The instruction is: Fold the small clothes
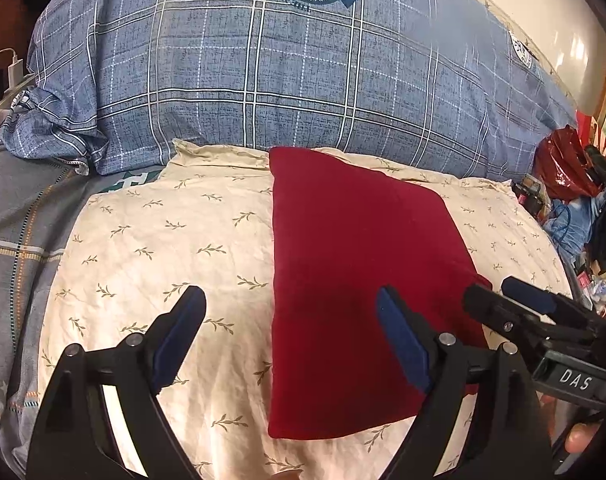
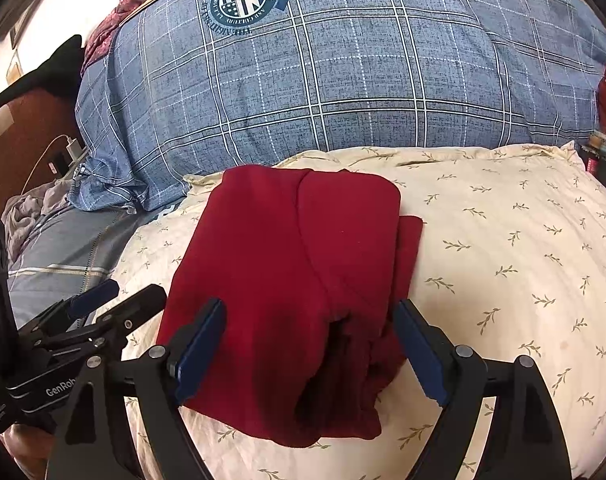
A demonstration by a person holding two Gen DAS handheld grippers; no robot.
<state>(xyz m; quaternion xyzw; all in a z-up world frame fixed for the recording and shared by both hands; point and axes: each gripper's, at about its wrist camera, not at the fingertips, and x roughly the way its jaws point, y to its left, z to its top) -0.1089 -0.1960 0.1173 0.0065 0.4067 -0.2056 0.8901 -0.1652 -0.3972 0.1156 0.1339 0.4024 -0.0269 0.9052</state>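
Folded red garment (image 2: 287,280) lengthwise away from both wide-open, empty hand-held grippers (image 1: 291,332) (image 2: 309,344), on cream pillow (image 2: 503,260).

A cream leaf-print pillow (image 2: 503,248), seemingly on a bed, carries the folded red garment (image 2: 295,264).

Red garment (image 2: 287,276): matt knit cloth, soft, fine-textured, no sheen. Cream pillow (image 1: 175,248) under it: thin woven cloth, crinkled, printed leaf sprigs. Blue plaid quilt (image 1: 263,80): woven cloth, matt, mottled print. Left gripper (image 1: 291,336) and right gripper (image 2: 309,350): matt black plastic frames, silvery metal pivot pins, blue rubbery-looking pads. Red bag (image 1: 563,168) at the side: glossy plastic, crinkled.
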